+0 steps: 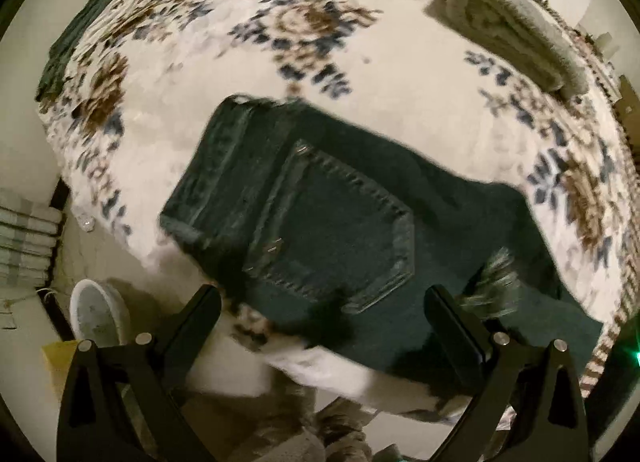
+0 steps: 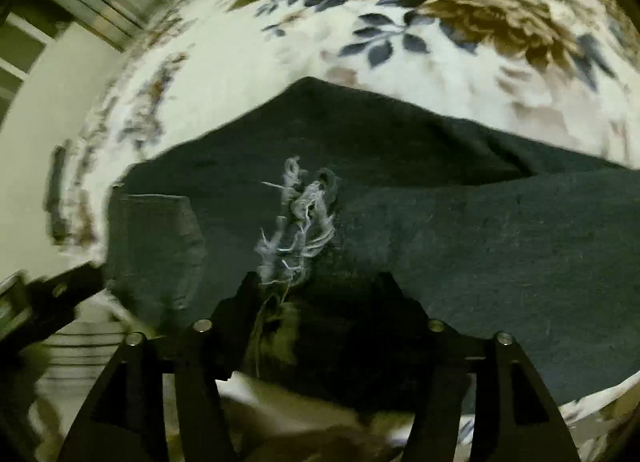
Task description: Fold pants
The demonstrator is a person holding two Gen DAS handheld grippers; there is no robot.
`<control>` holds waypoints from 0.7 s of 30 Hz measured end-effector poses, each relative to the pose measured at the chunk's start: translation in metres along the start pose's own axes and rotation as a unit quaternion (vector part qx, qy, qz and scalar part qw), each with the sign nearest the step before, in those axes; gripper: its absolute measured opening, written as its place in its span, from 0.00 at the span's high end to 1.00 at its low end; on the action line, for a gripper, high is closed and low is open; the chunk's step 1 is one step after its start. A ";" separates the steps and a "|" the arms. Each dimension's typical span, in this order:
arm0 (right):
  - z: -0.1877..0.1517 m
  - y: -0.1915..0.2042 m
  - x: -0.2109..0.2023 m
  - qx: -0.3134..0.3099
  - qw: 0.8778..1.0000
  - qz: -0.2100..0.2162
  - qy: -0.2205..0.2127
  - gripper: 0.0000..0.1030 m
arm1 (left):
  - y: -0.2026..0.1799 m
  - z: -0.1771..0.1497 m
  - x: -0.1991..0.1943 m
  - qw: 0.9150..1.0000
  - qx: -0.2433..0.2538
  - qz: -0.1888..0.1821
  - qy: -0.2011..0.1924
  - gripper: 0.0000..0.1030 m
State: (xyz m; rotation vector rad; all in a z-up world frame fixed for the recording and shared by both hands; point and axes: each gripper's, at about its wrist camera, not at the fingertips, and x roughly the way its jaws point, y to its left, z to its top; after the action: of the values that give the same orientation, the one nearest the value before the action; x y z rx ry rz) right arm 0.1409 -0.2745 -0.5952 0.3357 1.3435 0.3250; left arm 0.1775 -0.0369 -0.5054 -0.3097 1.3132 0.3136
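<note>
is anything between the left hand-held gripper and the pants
Nothing visible. The left hand-held gripper is open just above the dark pants on the floral blanket. The rolled towel lies well beyond, clear of the way.

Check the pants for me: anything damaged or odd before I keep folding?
Yes: the pants have a frayed tear with pale loose threads, just ahead of the right gripper. Otherwise they lie flat on the floral blanket.
</note>
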 end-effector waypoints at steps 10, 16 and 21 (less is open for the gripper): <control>-0.035 -0.132 -0.102 0.174 0.983 -0.029 -0.054 0.30 | -0.099 -0.005 0.060 0.992 0.057 -0.082 0.079 0.02; -0.036 -0.171 -0.105 0.210 0.974 -0.077 -0.031 0.03 | -0.125 -0.020 0.095 0.985 0.104 -0.073 0.116 0.75; -0.032 -0.169 -0.091 0.201 0.969 -0.143 -0.023 0.00 | -0.111 -0.020 0.074 0.986 0.090 -0.115 0.076 0.96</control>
State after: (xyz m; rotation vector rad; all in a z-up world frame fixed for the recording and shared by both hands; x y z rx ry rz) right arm 0.0977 -0.4648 -0.5909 0.4761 1.3876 -0.2003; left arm 0.2202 -0.1430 -0.5770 -0.3331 1.4293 -0.0246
